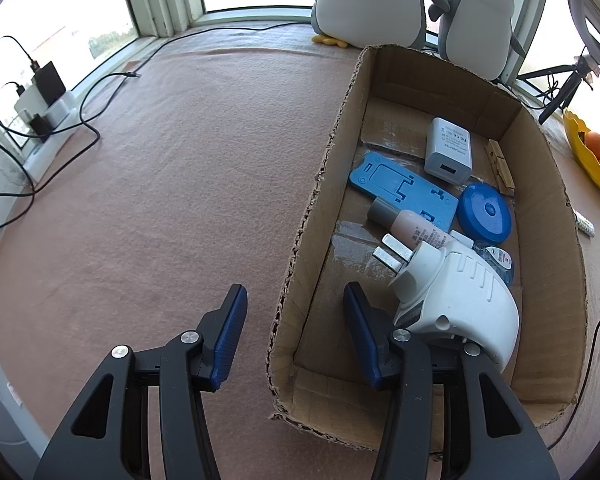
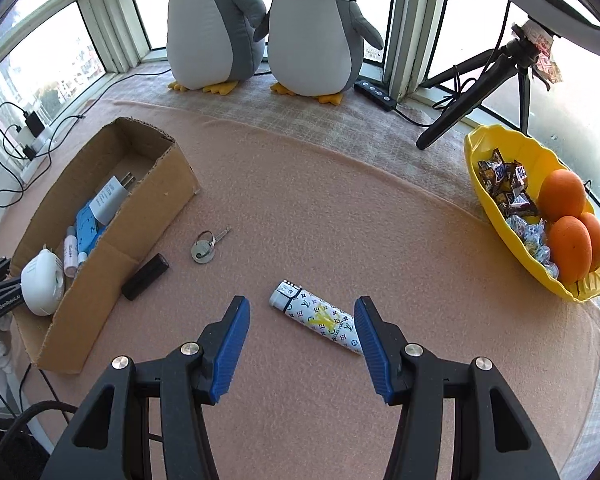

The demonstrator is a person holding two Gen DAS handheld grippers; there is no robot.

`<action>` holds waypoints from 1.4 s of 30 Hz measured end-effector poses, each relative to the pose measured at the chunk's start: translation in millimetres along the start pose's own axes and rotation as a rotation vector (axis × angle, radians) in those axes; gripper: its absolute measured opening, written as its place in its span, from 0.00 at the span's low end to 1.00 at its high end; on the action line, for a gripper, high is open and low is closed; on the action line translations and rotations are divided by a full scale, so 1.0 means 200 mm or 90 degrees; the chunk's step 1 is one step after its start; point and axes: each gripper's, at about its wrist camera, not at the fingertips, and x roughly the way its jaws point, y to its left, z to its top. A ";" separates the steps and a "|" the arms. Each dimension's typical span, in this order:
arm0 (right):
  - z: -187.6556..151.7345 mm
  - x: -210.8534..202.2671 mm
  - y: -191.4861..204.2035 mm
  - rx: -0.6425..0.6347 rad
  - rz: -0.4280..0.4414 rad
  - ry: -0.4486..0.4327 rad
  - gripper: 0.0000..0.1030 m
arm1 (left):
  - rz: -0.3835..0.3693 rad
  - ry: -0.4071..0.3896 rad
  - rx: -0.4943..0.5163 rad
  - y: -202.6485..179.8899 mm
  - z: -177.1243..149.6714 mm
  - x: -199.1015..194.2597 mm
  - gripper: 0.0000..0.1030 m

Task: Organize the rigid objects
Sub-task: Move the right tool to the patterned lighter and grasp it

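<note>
A cardboard box (image 1: 548, 184) (image 2: 148, 196) holds a white USB charger (image 1: 448, 150), a blue phone stand (image 1: 400, 186), a blue round lid (image 1: 486, 212), a small bottle (image 1: 404, 222) and a large white plug adapter (image 1: 456, 292) (image 2: 42, 282). My left gripper (image 1: 294, 312) is open and empty, straddling the box's left wall, its right finger beside the adapter. My right gripper (image 2: 300, 328) is open over the pink cloth, with a patterned lighter (image 2: 320, 318) lying between its fingertips. A key on a ring (image 2: 206, 248) and a black bar (image 2: 146, 276) lie beside the box.
Two plush penguins (image 2: 260, 28) stand at the back by the window. A yellow bowl (image 2: 496, 208) with oranges and sweets sits at the right. A tripod (image 2: 480, 92), a power strip (image 1: 48, 108) and loose cables (image 1: 88, 120) line the edges.
</note>
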 end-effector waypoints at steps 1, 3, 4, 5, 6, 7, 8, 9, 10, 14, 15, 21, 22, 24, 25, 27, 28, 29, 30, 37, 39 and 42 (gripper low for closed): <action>-0.01 0.02 0.00 -0.011 -0.006 0.006 0.49 | 0.000 0.000 0.000 0.00 0.00 0.00 0.48; -0.03 0.05 0.01 -0.030 -0.017 0.017 0.49 | 0.001 0.000 0.000 0.00 0.00 0.00 0.48; -0.03 0.07 0.01 -0.036 -0.021 0.024 0.49 | 0.001 0.001 0.000 0.00 0.00 0.00 0.48; -0.04 0.09 0.02 -0.040 -0.024 0.029 0.49 | 0.001 0.001 0.000 0.00 0.00 0.00 0.48; -0.04 0.10 0.02 -0.044 -0.027 0.034 0.49 | 0.001 0.001 0.000 0.00 0.00 0.00 0.48; -0.04 0.12 0.02 -0.048 -0.031 0.038 0.49 | 0.001 0.001 0.000 0.00 0.00 0.00 0.48; -0.04 0.13 0.02 -0.052 -0.036 0.041 0.49 | 0.001 0.001 0.000 0.00 0.00 0.00 0.48; -0.04 0.15 0.02 -0.057 -0.041 0.044 0.49 | 0.001 0.001 0.000 0.00 0.00 0.00 0.48; -0.04 0.16 0.02 -0.062 -0.048 0.046 0.49 | 0.001 0.001 0.000 0.00 0.00 0.00 0.48; -0.03 0.19 0.04 -0.091 -0.067 0.048 0.49 | 0.001 0.001 -0.001 0.00 0.00 0.00 0.48; -0.02 0.21 0.04 -0.097 -0.067 0.051 0.49 | 0.001 0.001 0.000 0.00 0.00 0.00 0.48; -0.01 0.25 0.03 -0.104 -0.070 0.060 0.49 | 0.001 0.001 0.000 0.00 0.00 0.00 0.48; 0.00 0.25 0.03 -0.096 -0.068 0.062 0.49 | 0.001 0.001 0.000 0.00 0.00 0.00 0.48; 0.01 0.26 0.00 -0.077 -0.065 0.066 0.49 | 0.001 0.001 0.000 0.00 0.00 0.00 0.48; 0.02 0.26 -0.01 -0.065 -0.062 0.068 0.49 | 0.001 0.001 0.000 0.00 0.00 0.00 0.48; 0.02 0.27 -0.04 -0.038 -0.051 0.073 0.49 | 0.001 0.001 0.000 0.00 0.00 0.00 0.48; 0.02 0.27 -0.06 -0.024 -0.044 0.076 0.48 | 0.001 0.001 -0.001 0.00 0.00 0.00 0.48; 0.02 0.27 -0.07 -0.010 -0.040 0.077 0.47 | 0.001 0.001 -0.001 0.00 0.00 0.00 0.48; 0.02 0.27 -0.09 0.002 -0.034 0.079 0.46 | 0.001 0.001 0.000 0.00 0.00 0.00 0.48; 0.01 0.26 -0.12 0.043 -0.017 0.089 0.25 | 0.001 0.001 -0.001 0.00 0.00 0.00 0.48; 0.00 0.25 -0.12 0.052 -0.014 0.089 0.21 | 0.001 0.001 0.000 0.00 0.00 0.00 0.48; -0.01 0.25 -0.11 0.061 -0.015 0.080 0.20 | 0.001 0.001 0.000 0.00 0.00 0.00 0.48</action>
